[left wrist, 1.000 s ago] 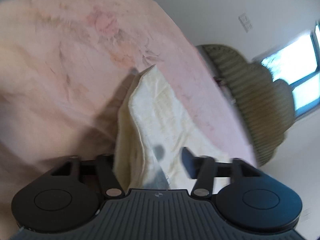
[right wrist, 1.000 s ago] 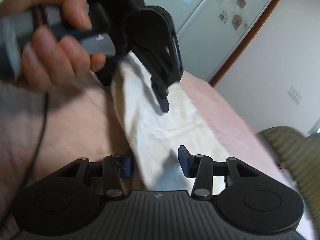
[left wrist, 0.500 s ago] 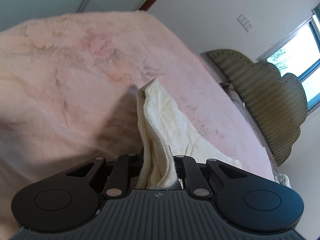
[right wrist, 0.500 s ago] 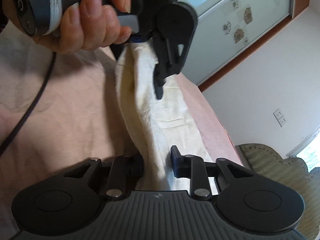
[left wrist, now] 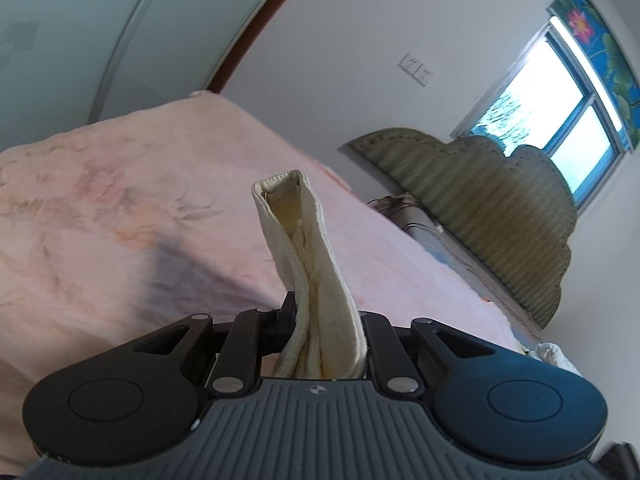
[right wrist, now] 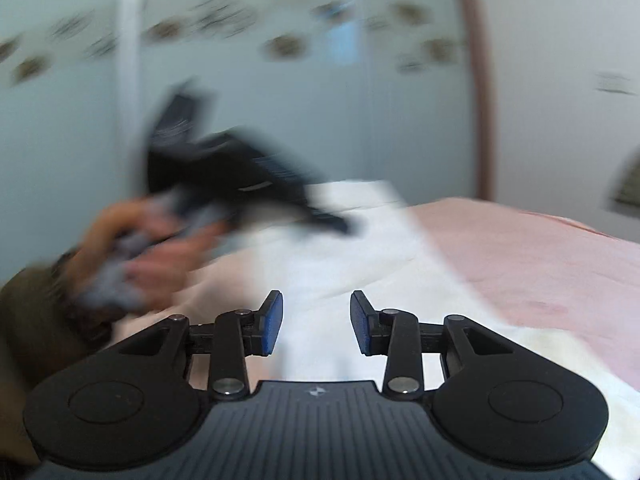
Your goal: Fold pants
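Right gripper (right wrist: 316, 322) just let go, jaws apart now.
Left gripper (left wrist: 326, 334) stays clamped on the pants (left wrist: 308, 264), leg stretching straight ahead.

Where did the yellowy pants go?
In the left wrist view the pants stick up in the middle, pinched in the left gripper above the pink bed, with the green headboard to the right.

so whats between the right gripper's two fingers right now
Nothing is clamped: in the right wrist view the right gripper stands open, and through the gap shows only the cream pants lying on the pink blanket beyond.
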